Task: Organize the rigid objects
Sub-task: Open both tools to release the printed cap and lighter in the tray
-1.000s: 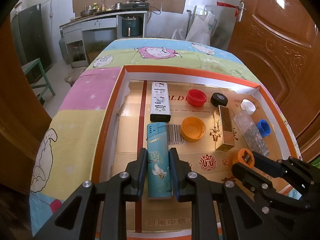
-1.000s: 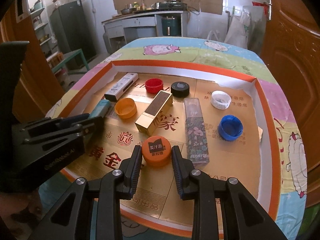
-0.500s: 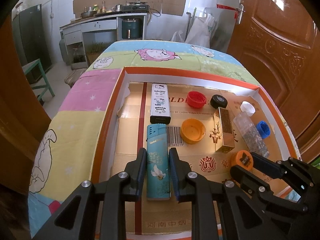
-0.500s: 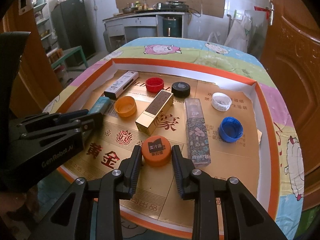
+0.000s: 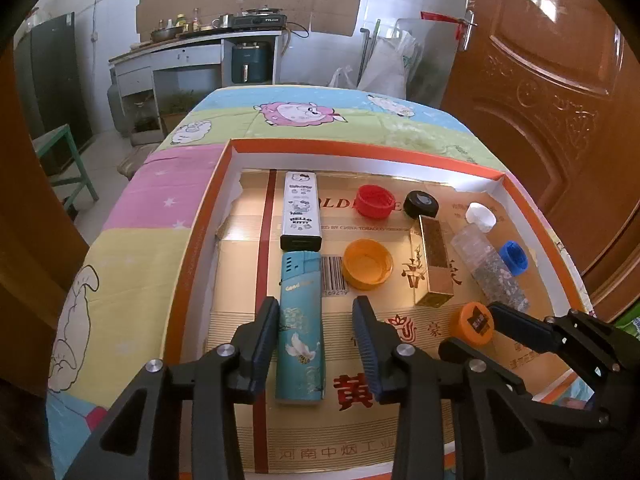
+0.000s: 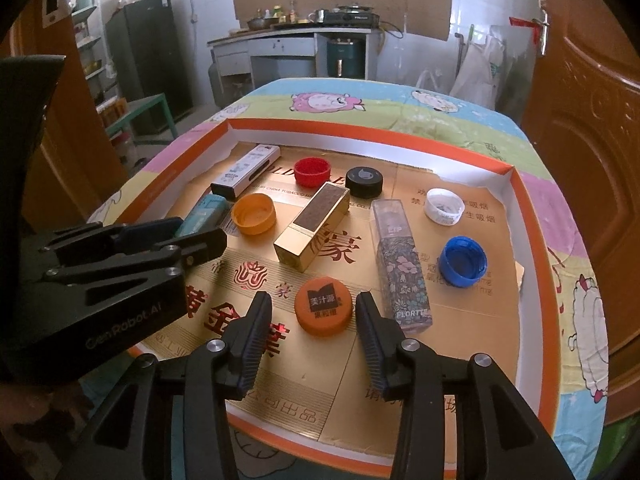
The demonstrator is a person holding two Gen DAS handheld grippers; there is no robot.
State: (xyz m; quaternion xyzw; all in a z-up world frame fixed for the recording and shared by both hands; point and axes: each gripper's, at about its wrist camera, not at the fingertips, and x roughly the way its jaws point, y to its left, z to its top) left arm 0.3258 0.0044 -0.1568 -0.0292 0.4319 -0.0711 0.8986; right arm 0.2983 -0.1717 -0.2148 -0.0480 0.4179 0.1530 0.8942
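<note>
Fingers of the left gripper [image 5: 316,340] spreading, the teal lighter [image 5: 301,324] lying flat between them; the left pad looks close against its side or just touching, the right pad stands clear. Not pinched now. Fingers of the right gripper [image 6: 311,326] also spreading, the orange cap [image 6: 324,306] sitting label-up between them with a gap on both sides.

Both pieces rest on the gold cardboard floor of the orange-rimmed tray [image 5: 360,148], near its front edge. Lighter is in line with the white Hello Kitty lighter [image 5: 301,210] just beyond it, the two ends nearly meeting. Orange cap sits just beside the floral tube [image 6: 402,264], with the gold box [image 6: 314,226] farther back. An open orange cap [image 5: 367,265], red cap [image 5: 375,201], black cap [image 5: 421,204], white cap [image 6: 444,206] and blue cap [image 6: 463,261] lie farther in.

Judgement: a release step, both items set down.

Risks from here:
- left pad near the lighter; a pull-back could drag it askew and spoil the line with the white one
- right gripper's outer finger is near the floral tube; widening more or a sideways exit could nudge it
- the two grippers work close together; lifting both at once invites a knock
</note>
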